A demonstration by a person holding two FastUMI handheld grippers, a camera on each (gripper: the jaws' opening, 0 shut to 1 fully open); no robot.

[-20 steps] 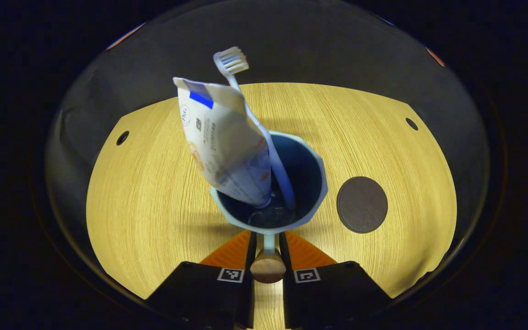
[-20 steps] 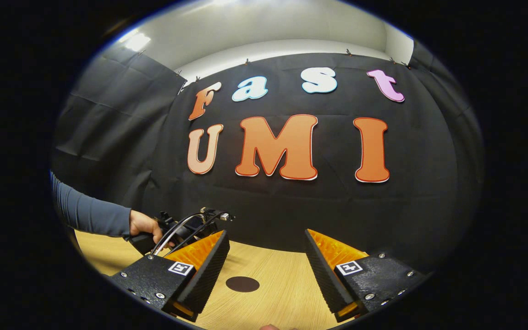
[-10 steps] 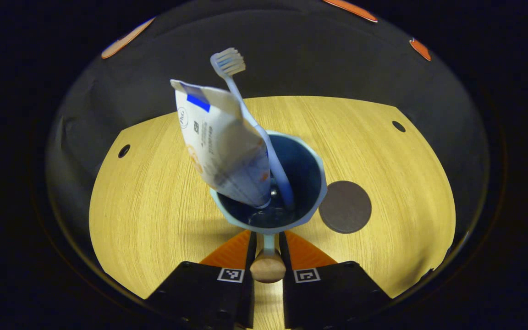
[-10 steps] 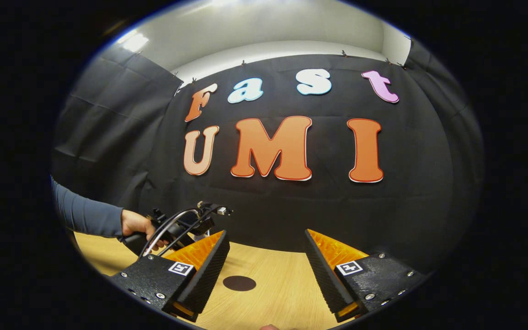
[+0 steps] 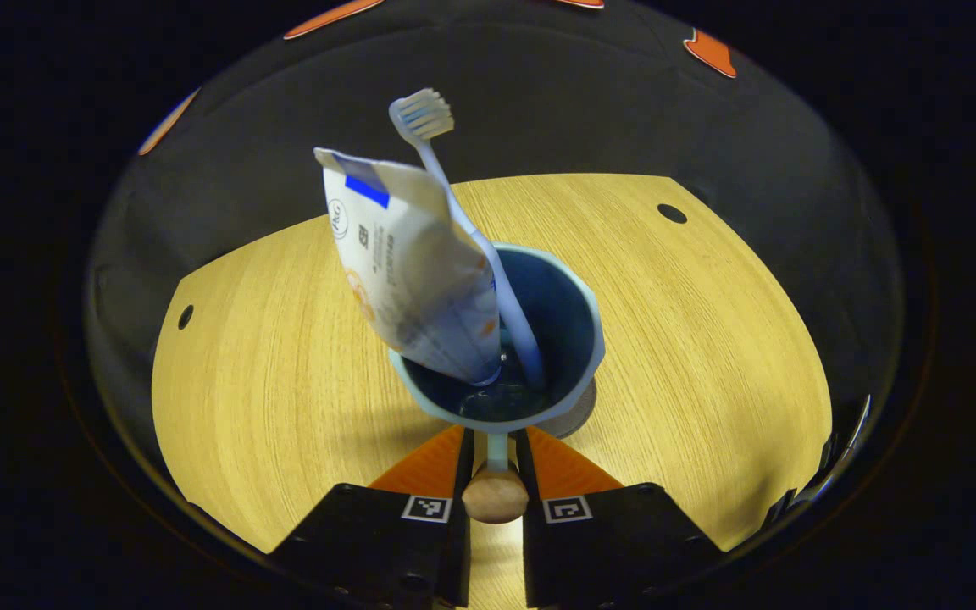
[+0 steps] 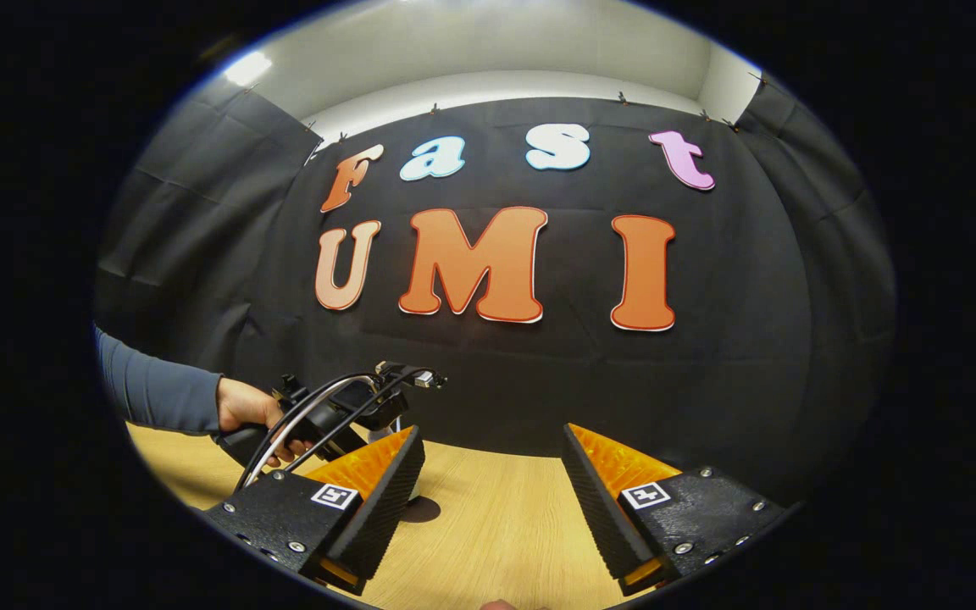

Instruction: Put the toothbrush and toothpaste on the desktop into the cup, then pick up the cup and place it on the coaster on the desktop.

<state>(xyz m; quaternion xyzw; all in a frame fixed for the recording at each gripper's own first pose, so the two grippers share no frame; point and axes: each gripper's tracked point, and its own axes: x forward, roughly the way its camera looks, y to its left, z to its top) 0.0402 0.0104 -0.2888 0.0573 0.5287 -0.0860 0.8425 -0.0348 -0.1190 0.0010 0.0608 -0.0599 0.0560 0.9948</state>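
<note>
My left tool (image 5: pixel 496 445) is clenched on the cup's handle (image 5: pixel 496 453): both orange fingers (image 5: pixel 430 464) press in on the thin pale stem from either side, and the handle's round wooden knob (image 5: pixel 495 497) sits between the black finger mounts just behind them. In the left gripper view the cup (image 5: pixel 590 339), pale blue outside and dark blue inside, sits straight ahead of the fingers with its mouth open toward the camera.

The toothpaste (image 5: pixel 407 267) stands in the cup, its narrow end down near the bottom and its flat crimped end leaning up and to the left, well clear of the rim. The toothbrush (image 5: pixel 488 263) is in there too, handle end down beside the toothpaste, its pale shaft rising behind the tube, with the bristle head (image 5: pixel 423 114) topmost against the black cloth.

The dark round coaster (image 5: pixel 579 413) shows as a sliver at the cup's lower right edge, the cup covering most of it. I cannot tell whether the cup touches it or is above it. All around is the light wooden desk (image 5: pixel 285 356).

My right tool (image 6: pixel 492 491) is released, its two orange fingers spread wide with nothing between them, above the desk and facing the booth wall. In the right gripper view, a hand (image 6: pixel 244 411) in a grey-blue sleeve (image 6: pixel 158 391) grips the other tool at lower left.
</note>
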